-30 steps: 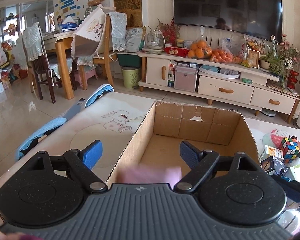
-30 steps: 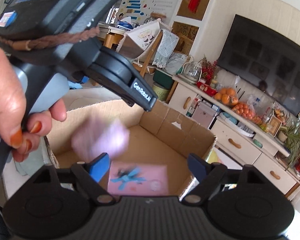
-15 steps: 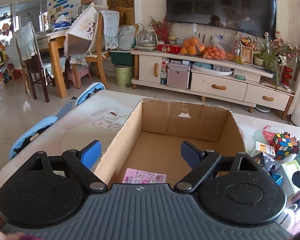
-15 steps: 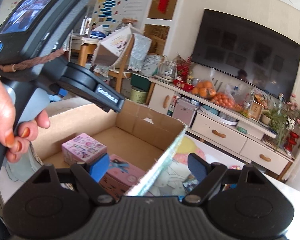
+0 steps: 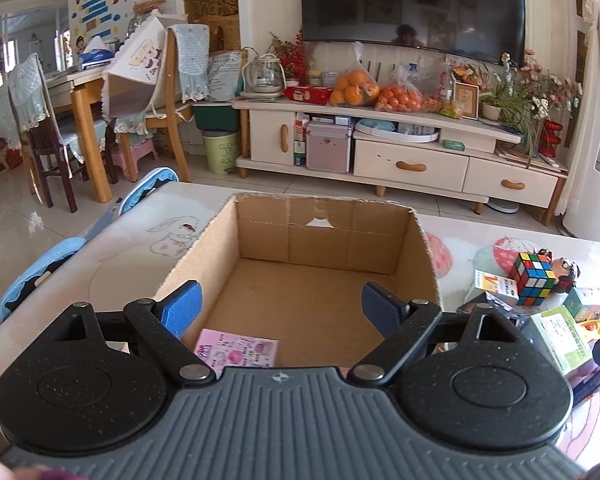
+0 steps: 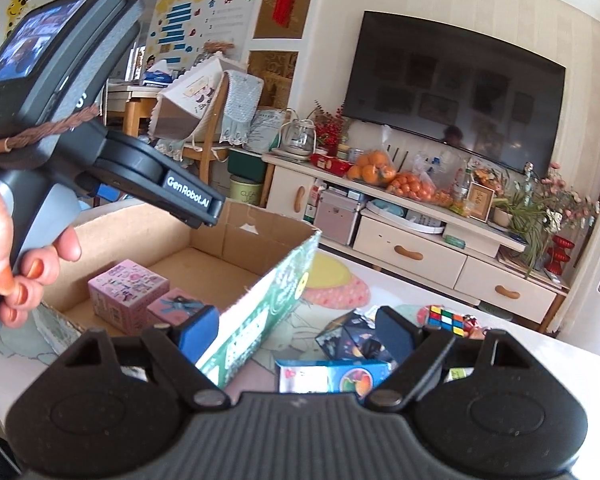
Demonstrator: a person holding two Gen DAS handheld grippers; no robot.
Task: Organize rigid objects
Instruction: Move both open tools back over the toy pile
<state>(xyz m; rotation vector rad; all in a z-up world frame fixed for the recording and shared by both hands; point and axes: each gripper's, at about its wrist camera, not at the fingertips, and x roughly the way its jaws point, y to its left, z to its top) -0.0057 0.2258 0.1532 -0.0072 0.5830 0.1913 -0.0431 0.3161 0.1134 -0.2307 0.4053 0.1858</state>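
An open cardboard box stands on the table; it also shows in the right wrist view. A pink printed box lies inside at the near end, and in the right wrist view this pink box stands beside a smaller pink box with a blue bow. My left gripper is open and empty above the box's near end. My right gripper is open and empty, over the box's right wall and loose items. A Rubik's cube stands right of the box.
Right of the box lie a dark printed box, a blue carton, a green-white carton, a yellow-white carton and a small figure. The left gripper's handle and the hand fill the right wrist view's left side.
The right gripper has swung right, from over the box interior to over the box's right wall and the loose items. A pink box that was blurred in motion now rests inside the box.
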